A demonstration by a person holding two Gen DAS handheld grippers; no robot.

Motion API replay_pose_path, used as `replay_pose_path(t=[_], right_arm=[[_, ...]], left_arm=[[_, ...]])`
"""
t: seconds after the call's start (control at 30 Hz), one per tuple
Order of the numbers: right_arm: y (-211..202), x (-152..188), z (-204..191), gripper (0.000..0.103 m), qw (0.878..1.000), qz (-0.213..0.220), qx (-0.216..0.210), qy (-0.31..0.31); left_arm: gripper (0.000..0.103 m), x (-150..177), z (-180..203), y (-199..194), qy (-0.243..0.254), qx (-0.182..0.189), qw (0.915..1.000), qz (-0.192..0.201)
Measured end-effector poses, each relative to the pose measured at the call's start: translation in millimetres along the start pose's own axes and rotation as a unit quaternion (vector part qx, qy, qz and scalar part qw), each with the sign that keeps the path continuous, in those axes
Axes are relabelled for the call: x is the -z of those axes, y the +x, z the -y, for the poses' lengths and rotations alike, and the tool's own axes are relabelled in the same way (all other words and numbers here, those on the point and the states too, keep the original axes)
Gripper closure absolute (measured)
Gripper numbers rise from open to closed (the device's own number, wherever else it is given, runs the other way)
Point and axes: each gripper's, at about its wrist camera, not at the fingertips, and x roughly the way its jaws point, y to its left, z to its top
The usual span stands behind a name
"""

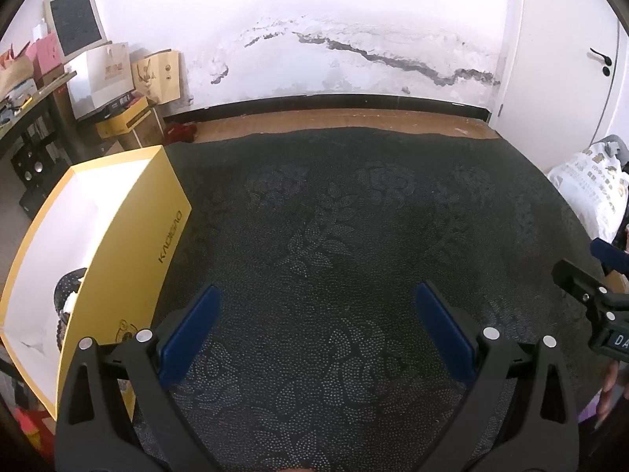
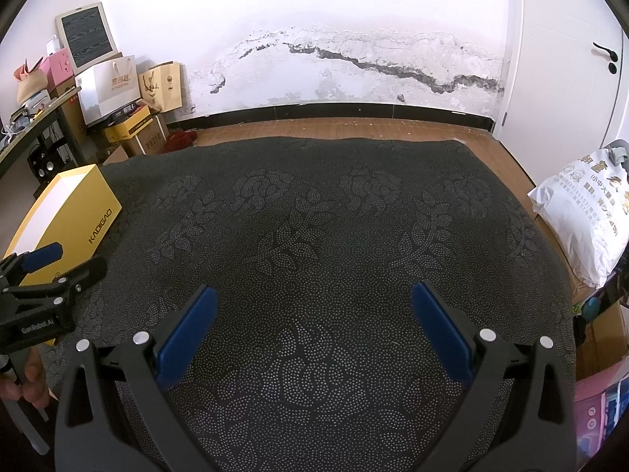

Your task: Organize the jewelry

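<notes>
Cardboard of the yellow box (image 1: 129, 251) flanks dotted floral cloth (image 1: 334, 236); left gripper (image 1: 314, 326) and right gripper (image 2: 312, 326) gape.

Home room; door (image 2: 570, 59), stacked gift bags (image 2: 114, 82).

1. "KADIGAO" in dark letters on the side wall of the yellow box (image 2: 80, 220), at the left of the dark cloth
2. "GenRobot.AI" in white on the black body of the left gripper (image 2: 59, 261), seen from the right wrist view
3. "DA", cut off by the frame edge, on the right gripper (image 1: 589, 271)
4. Chinese print on the white bag (image 2: 585, 216) at far right, too small to read
</notes>
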Motion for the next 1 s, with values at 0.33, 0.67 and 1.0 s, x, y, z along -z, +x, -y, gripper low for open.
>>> replay_pose_path(t=[0.33,0.67,1.0], right_arm=[[0,0,1,0.007,1.0,0.0,0.0,-0.001],[0,0,1,0.007,1.0,0.0,0.0,-0.001],[0,-1,1,0.007,1.0,0.001,0.0,-0.002]], left_arm=[[0.006,1,-3,-15,-0.029,0.002,0.9988,0.04],[0.006,0,0,-15,-0.019,0.0,0.9989,0.043],[0.006,0,-1,-8,-0.022,-0.001,0.9996,0.02]])
